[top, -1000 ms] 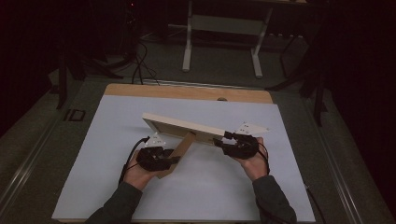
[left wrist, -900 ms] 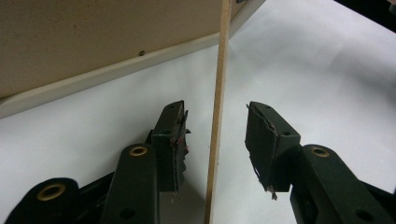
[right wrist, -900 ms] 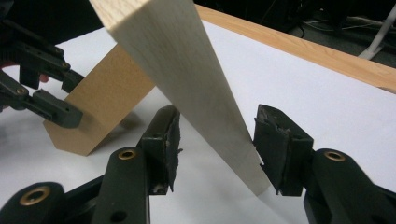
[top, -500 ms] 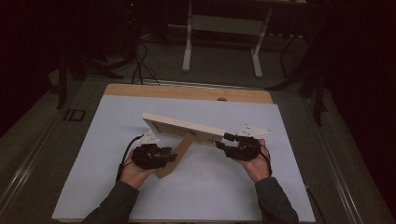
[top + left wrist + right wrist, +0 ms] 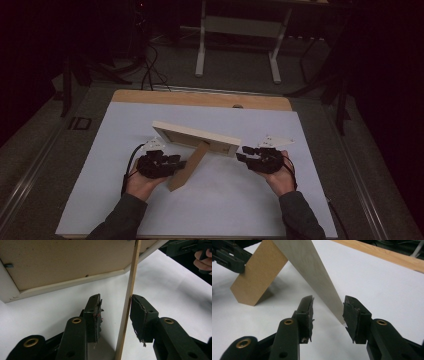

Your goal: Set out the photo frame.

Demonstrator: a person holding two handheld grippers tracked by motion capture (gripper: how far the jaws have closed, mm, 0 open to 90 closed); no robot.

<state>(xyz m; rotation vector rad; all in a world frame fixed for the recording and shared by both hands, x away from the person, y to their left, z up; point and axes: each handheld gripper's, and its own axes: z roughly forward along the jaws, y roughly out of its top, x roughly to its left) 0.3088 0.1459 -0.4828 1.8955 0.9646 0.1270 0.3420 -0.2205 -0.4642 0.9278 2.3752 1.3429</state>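
Standing tilted on the white table sheet (image 5: 100,200), the picture frame (image 5: 195,136) is propped by its brown easel leg (image 5: 187,167); that leg runs edge-on between the left gripper (image 5: 115,312), unclenched, while the frame's right corner is straddled by the right gripper (image 5: 328,315), jaws just closing, not pressing

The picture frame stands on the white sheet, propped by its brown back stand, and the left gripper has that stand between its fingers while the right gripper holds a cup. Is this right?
Not quite: the right gripper holds no cup. In the right gripper view its fingers stand around the corner of the picture frame. The rest is correct: the left gripper has the back stand between its fingers.
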